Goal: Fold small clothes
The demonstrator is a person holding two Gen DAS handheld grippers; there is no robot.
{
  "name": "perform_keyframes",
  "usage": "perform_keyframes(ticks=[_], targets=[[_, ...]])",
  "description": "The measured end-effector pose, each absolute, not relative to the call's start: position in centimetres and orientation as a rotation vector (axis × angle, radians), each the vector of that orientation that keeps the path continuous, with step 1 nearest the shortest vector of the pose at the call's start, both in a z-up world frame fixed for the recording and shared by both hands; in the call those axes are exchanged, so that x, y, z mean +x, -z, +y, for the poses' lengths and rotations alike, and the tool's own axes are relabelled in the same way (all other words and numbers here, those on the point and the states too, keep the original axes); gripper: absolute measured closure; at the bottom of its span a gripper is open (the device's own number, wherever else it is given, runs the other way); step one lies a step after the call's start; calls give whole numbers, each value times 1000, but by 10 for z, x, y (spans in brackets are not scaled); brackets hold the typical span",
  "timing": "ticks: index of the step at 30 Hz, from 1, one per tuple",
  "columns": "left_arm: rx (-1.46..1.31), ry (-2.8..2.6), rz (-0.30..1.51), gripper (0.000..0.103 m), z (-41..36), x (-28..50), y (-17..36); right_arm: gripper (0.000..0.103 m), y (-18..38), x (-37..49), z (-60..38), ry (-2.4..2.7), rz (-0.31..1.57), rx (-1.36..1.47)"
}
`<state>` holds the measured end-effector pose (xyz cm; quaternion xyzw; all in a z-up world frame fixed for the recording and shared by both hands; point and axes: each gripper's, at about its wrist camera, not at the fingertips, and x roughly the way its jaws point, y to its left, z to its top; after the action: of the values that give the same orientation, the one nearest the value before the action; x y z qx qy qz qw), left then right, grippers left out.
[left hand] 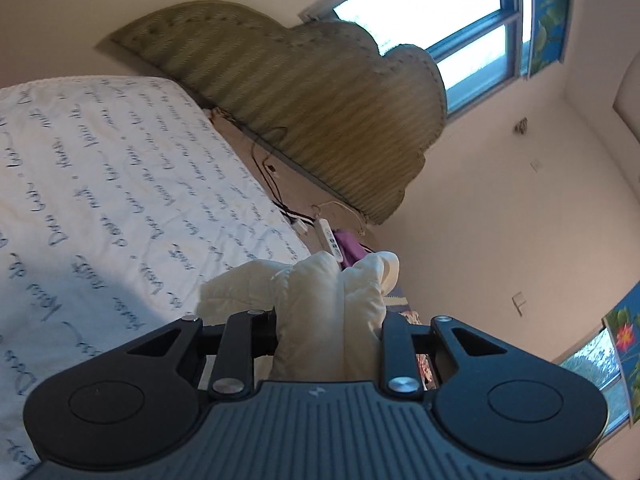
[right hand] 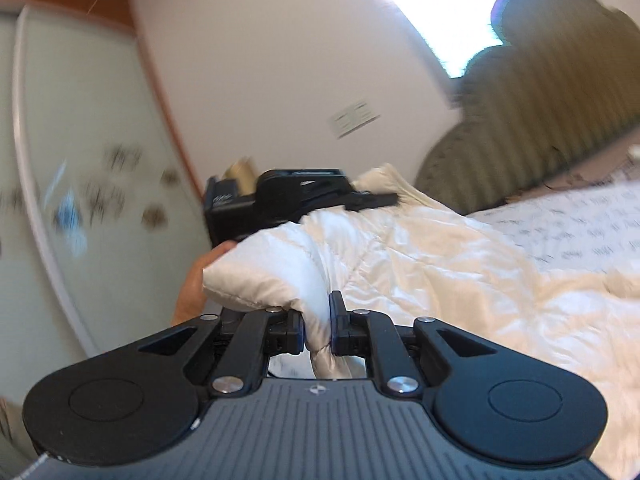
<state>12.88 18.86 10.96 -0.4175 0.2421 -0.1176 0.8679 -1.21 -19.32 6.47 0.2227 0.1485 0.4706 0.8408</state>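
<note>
Landmark: bed (left hand: 120, 184), covered by a white sheet printed with dark script.

1. Garment (left hand: 332, 308): cream quilted piece, padded and stitched in lines. In the left wrist view a thick bunched fold rises between the fingers, off the bed's far edge. In the right wrist view the garment (right hand: 420, 264) spreads out wide over the bed, with one rolled edge lifted toward the camera.

2. Left gripper (left hand: 328, 344): jaws parted about the width of the thick fold, which fills the gap between them. Seen from the right wrist view, the left gripper (right hand: 300, 196) sits at the garment's far edge, blurred.

3. Right gripper (right hand: 318, 332): jaws drawn close together and pinching a narrow fold of the garment near its rolled edge.

4. Hand (right hand: 196, 276): bare skin showing left of the rolled edge, partly hidden behind it.

5. Headboard (left hand: 320, 120): olive-green, ribbed and scalloped, standing at the head of the bed.

6. Window (left hand: 432, 20): bright, blue-framed, behind the headboard.

7. Cables (left hand: 276, 184): dark leads running down between bed and headboard.

8. Wardrobe (right hand: 80, 160): pale doors with blurred dark marks, well apart from the bed.
</note>
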Motion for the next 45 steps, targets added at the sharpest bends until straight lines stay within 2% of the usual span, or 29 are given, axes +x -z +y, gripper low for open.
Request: perform_keyframes(ticks=[4,13,26,45], targets=[[-828,271,511,77,145,142,-123,89,-48,7,-233,-942,335,642],[-668,295,553,77,48,174,-129,89,-8,16,-304,-804,334,815],[-399,274,652,77,-73,207,-81,89,61,26,-363,-584,399,935],[-189,260,697,75,-150,215,-32,88,111,23,-387,-420,496,973]])
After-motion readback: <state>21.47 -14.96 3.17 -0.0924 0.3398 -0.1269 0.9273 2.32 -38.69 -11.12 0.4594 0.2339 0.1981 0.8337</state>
